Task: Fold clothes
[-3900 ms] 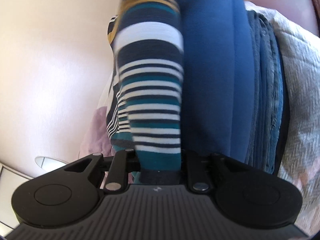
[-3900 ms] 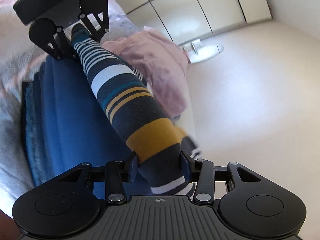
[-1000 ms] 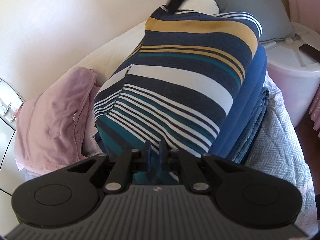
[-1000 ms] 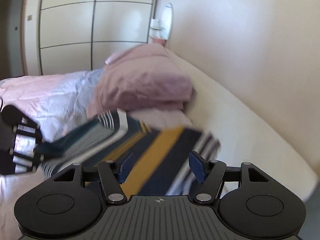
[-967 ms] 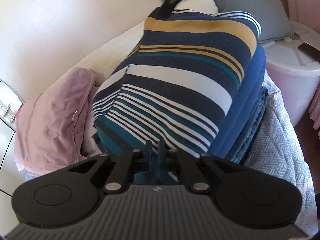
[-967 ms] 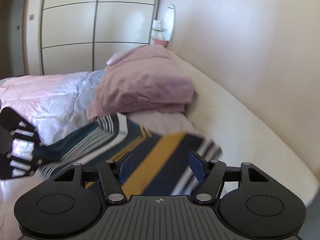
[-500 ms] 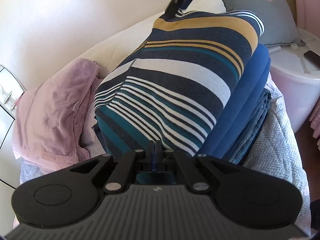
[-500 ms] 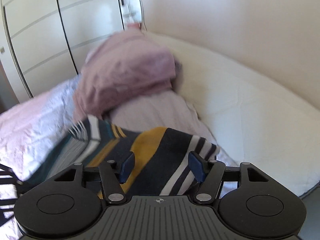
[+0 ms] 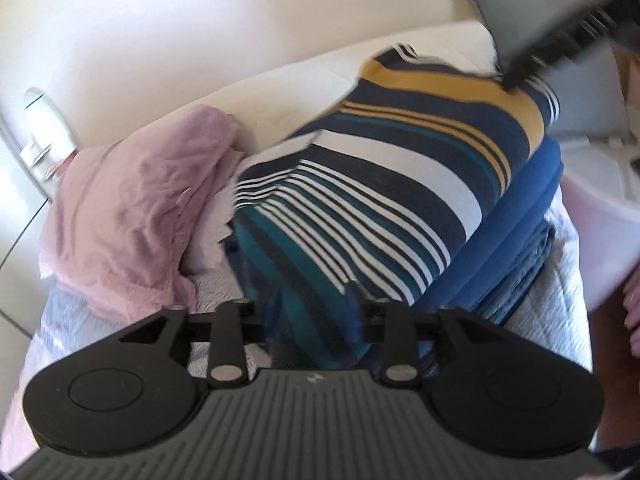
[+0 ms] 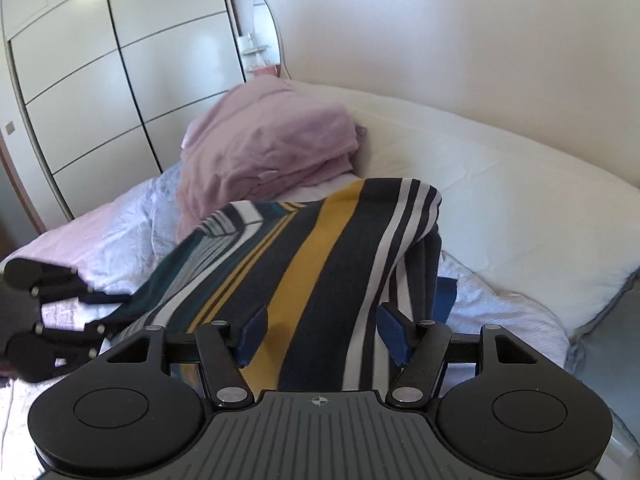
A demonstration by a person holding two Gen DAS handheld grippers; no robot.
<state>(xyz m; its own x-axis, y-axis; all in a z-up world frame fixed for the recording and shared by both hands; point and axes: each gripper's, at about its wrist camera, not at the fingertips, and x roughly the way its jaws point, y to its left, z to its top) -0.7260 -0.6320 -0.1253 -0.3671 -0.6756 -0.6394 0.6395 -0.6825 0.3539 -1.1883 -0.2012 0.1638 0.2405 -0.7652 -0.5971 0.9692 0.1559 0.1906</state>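
A folded striped garment (image 9: pixel 380 184), navy, white, teal and mustard, lies on top of a stack of blue folded clothes (image 9: pixel 500 252) on the bed. My left gripper (image 9: pixel 314 312) is at its near teal edge; its jaws are opening, with the cloth between the fingers and no longer pinched. The blurred right gripper (image 9: pixel 516 72) shows over the far mustard end. In the right wrist view, my right gripper (image 10: pixel 323 332) stands open just above the striped garment (image 10: pixel 320 248). The left gripper (image 10: pixel 116 312) is at the opposite edge.
A crumpled pink garment (image 9: pixel 132 216) is heaped to the left of the stack, also seen as a pink heap (image 10: pixel 272 148). A white pillow (image 10: pixel 500 200) lines the wall. A white tub (image 9: pixel 600 208) stands to the right of the bed. A wardrobe (image 10: pixel 100 80) fills the far left.
My left gripper's jaws have parted from shut and let go of the striped garment's edge. The right gripper has swung sideways over the far end. The garment lies settled on the stack.
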